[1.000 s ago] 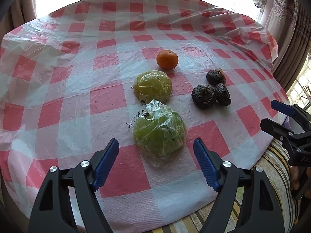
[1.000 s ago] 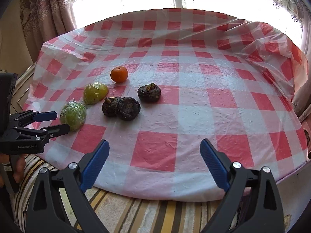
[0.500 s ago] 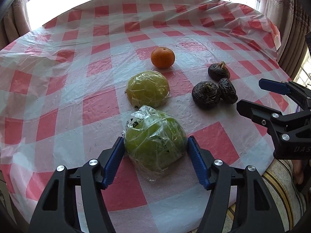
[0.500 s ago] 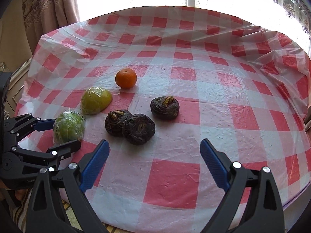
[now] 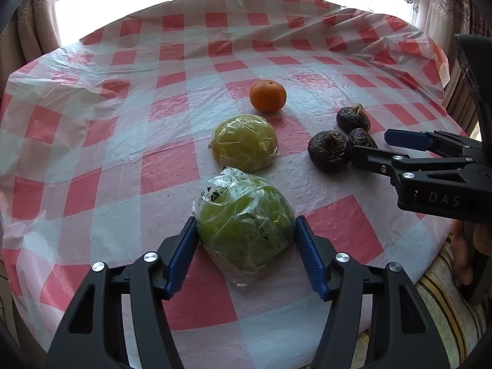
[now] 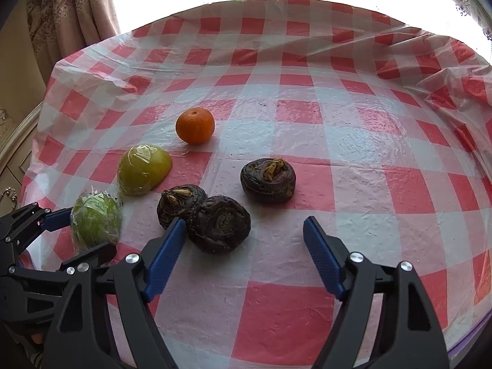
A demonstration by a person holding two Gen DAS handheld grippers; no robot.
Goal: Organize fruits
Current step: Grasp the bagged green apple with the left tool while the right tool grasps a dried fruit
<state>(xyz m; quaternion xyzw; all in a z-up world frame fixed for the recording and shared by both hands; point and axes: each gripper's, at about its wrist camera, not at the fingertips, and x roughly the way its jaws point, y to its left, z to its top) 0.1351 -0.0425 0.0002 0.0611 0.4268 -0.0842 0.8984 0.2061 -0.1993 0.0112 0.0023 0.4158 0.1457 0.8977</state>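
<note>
On the red-and-white checked tablecloth (image 5: 92,123) a plastic-wrapped green fruit (image 5: 243,227) sits between the blue pads of my left gripper (image 5: 244,224). Its jaws are closing and both pads touch the wrap. Behind it lie a wrapped yellow-green fruit (image 5: 244,143) and an orange (image 5: 267,95). Three dark wrinkled fruits (image 6: 267,178) lie to the right. My right gripper (image 6: 244,224) has its jaws closing around the nearest dark fruit (image 6: 218,224). Its left pad is beside that fruit and its right pad stands well apart from it. The left gripper (image 6: 92,230) also shows at the right wrist view's left edge.
A clear plastic sheet covers the cloth and wrinkles at the far right (image 6: 446,70). A striped cushion (image 5: 446,292) lies below the near table edge. Curtains (image 6: 77,9) and a bright window stand behind. A person's hand (image 5: 473,246) holds the right gripper.
My left gripper moved forward around the wrapped green fruit and narrowed onto it. My right gripper came in toward the dark fruits and its jaws narrowed.
</note>
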